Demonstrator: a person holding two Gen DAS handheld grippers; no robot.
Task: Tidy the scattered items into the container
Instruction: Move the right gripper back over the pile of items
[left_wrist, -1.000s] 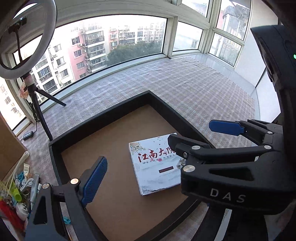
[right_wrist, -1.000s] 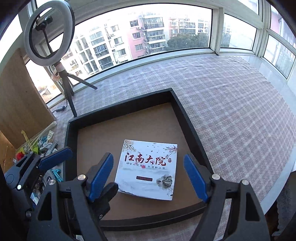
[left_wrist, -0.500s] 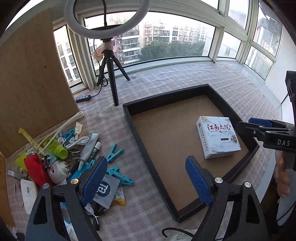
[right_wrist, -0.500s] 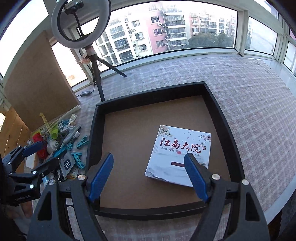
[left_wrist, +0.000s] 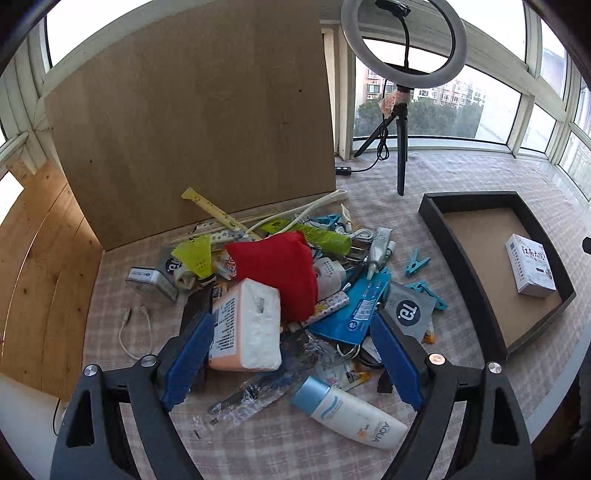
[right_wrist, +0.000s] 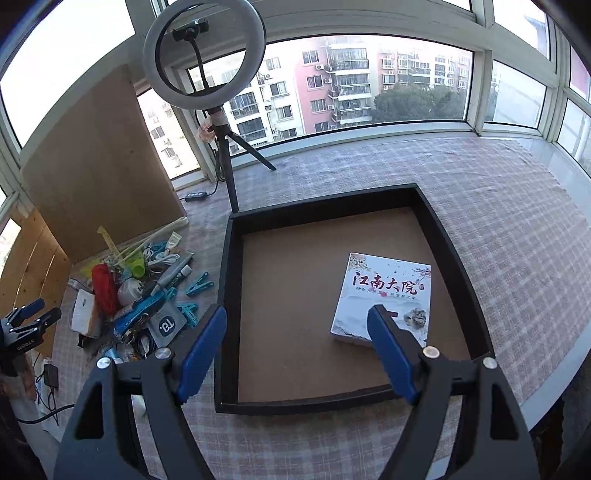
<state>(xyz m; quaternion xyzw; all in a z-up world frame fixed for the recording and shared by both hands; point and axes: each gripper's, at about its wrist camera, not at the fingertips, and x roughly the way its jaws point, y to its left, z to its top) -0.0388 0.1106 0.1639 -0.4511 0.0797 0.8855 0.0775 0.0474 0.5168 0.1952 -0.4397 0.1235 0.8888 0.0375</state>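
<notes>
A heap of scattered items lies on the checked cloth: a red pouch (left_wrist: 275, 273), a white tissue pack (left_wrist: 245, 325), a white AQUA bottle (left_wrist: 349, 413), a blue packet (left_wrist: 356, 306) and blue clothes pegs (left_wrist: 416, 256). My left gripper (left_wrist: 291, 360) hovers open over the near side of this heap, holding nothing. The black tray (right_wrist: 227, 280) with a brown floor holds one white printed box (right_wrist: 384, 291). Open and empty, my right gripper (right_wrist: 297, 352) hangs above the tray's near part. The heap (right_wrist: 129, 291) and the left gripper (right_wrist: 26, 317) show at the left of the right wrist view.
A ring light on a tripod (left_wrist: 402, 74) stands behind the tray, its cable and switch (left_wrist: 341, 169) on the cloth. A brown board (left_wrist: 192, 122) leans behind the heap, with a wooden panel (left_wrist: 40, 277) at the left. The table edge (right_wrist: 554, 391) runs just right of the tray.
The left gripper swung left from over the tray to over the heap. The right gripper drew back and left, so the box now lies by its right finger. Both stayed open.
</notes>
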